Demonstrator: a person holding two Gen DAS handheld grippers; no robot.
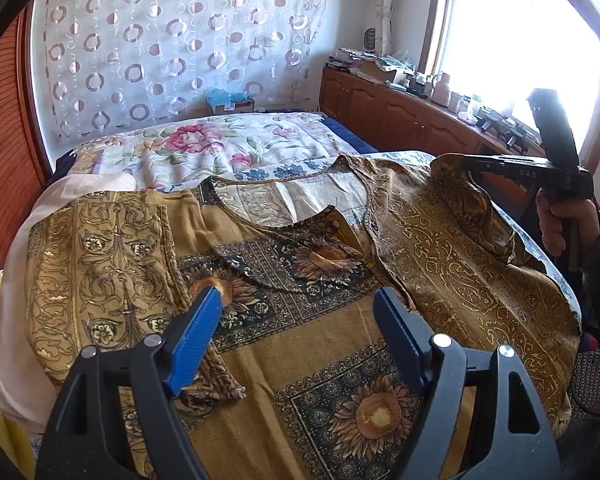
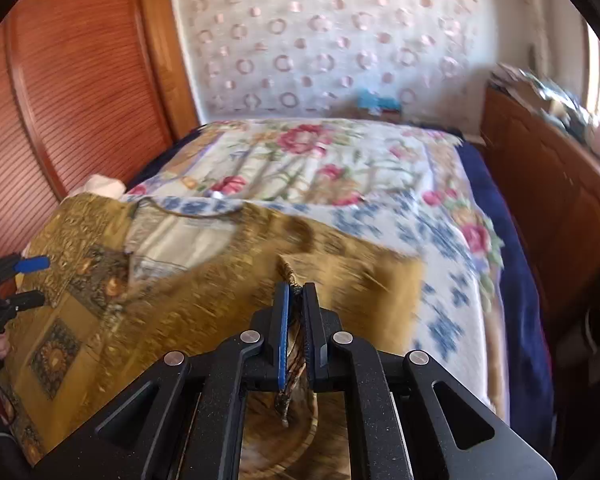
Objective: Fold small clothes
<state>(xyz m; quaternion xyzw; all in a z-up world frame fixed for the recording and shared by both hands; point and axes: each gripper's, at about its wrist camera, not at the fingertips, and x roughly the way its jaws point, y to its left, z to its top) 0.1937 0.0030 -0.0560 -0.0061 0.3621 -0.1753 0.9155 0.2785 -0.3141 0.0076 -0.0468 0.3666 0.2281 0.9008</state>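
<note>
Fig.: gold-patterned top (image 1: 300, 320) lies spread on the bed (image 2: 300, 152), one side already turned inward. Right gripper (image 2: 296, 332) is pressed together on the garment's right edge fabric, lifted off the bed; left gripper (image 1: 296, 320) hovers spread, empty, over the chest. Best done by carrying the edge low & level twd centre (avoid dragging the body). Motion blur hides the pinched hem's detail; lower hem is cut off from view.

Daylight pours in through the window (image 1: 516, 40), blown out to pure white glare. The left wrist view is sharp; the right wrist view smears with motion blur across the bed (image 2: 340, 168). Both views bend and darken toward their round fisheye edges.
</note>
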